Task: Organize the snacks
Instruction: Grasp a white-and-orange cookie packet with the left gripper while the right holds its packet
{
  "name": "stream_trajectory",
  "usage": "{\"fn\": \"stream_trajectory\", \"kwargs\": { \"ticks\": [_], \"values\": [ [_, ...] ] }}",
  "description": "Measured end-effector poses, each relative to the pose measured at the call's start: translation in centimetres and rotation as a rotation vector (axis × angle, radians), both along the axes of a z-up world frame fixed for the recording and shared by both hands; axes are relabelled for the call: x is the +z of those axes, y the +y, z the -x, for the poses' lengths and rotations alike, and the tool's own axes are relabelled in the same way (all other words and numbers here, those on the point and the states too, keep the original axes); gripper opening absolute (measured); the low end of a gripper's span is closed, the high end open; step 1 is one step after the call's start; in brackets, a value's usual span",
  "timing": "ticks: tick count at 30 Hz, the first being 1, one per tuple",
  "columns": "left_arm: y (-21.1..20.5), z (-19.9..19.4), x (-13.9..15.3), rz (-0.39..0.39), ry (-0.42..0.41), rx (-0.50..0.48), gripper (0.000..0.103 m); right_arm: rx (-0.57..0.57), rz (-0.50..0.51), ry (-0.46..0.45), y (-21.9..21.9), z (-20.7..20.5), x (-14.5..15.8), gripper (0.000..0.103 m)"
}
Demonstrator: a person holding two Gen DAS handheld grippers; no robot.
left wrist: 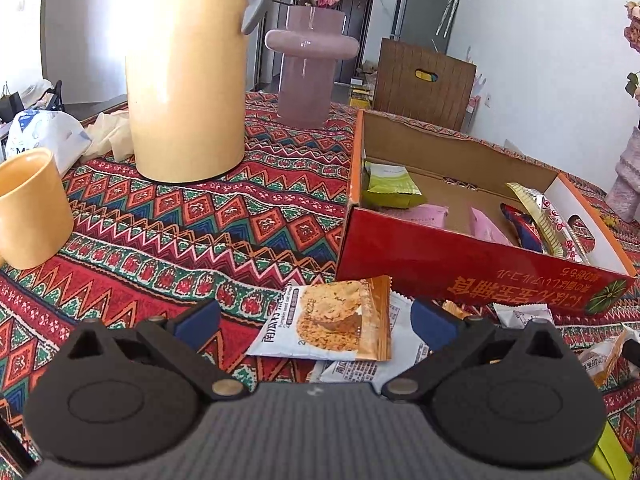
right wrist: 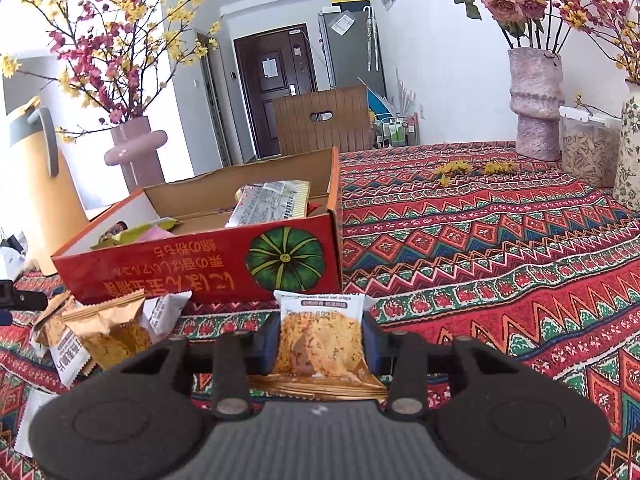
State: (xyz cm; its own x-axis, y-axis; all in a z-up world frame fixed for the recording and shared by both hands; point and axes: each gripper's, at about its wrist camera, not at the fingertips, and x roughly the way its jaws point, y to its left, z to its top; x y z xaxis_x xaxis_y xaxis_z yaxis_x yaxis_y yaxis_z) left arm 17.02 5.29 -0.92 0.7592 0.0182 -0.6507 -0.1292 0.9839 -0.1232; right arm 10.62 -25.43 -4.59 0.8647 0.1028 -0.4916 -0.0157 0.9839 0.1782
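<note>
A red cardboard box (left wrist: pixel 472 272) (right wrist: pixel 200 268) stands open on the patterned tablecloth, holding several snack packets, green, pink and striped. In the right wrist view my right gripper (right wrist: pixel 320 340) is shut on an oat crisp packet (right wrist: pixel 320 340), its blue pads pressing both sides, just in front of the box's red wall. My left gripper (left wrist: pixel 316 324) stands open over another oat crisp packet (left wrist: pixel 328 320) that lies flat on the cloth in front of the box, with more white wrappers (left wrist: pixel 400 344) beside it. A loose heap of packets (right wrist: pixel 104 332) lies to the right gripper's left.
A tall yellow thermos jug (left wrist: pixel 184 76) and a yellow cup (left wrist: pixel 32 208) stand left of the box. A mauve vase (left wrist: pixel 308 64) with flowers is behind. At the table's far right are a rough pink vase (right wrist: pixel 536 104), a jar of seeds (right wrist: pixel 588 148) and a patterned vase (right wrist: pixel 632 144).
</note>
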Motion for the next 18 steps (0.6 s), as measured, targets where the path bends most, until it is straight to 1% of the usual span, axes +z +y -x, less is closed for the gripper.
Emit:
{"fn": "stream_trajectory", "kwargs": {
  "ticks": [4, 8, 10, 12, 14, 15, 17, 18],
  "values": [
    [0.0, -1.2, -0.5, -0.002, 0.027, -0.002, 0.103, 0.001, -0.01, -0.007, -0.2, 0.1, 0.0, 0.04],
    [0.4, -1.9, -1.3, 0.019, 0.05, 0.003, 0.095, 0.004, -0.013, -0.008, -0.1, 0.2, 0.0, 0.04],
    [0.8, -1.9, -1.4, 0.048, 0.049, -0.004, 0.087, 0.004, -0.012, -0.006, -0.1, 0.2, 0.0, 0.04],
    [0.9, -1.9, -1.5, 0.073, 0.047, -0.022, 0.075, 0.004, -0.01, -0.004, 0.0, 0.1, 0.0, 0.04],
    [0.9, -1.8, -1.5, 0.082, 0.037, -0.034, 0.071, 0.001, -0.008, -0.002, 0.0, 0.1, 0.0, 0.04],
    [0.9, -1.7, -1.5, 0.091, 0.031, -0.041, 0.067, 0.0, -0.007, -0.001, 0.0, 0.0, 0.0, 0.04],
    [1.0, -1.6, -1.6, 0.1, 0.022, -0.043, 0.065, -0.002, -0.004, 0.001, 0.1, 0.0, -0.1, 0.04],
    [1.0, -1.5, -1.6, 0.103, 0.018, -0.046, 0.062, -0.003, -0.003, 0.002, 0.1, 0.0, -0.1, 0.04]
  ]
}}
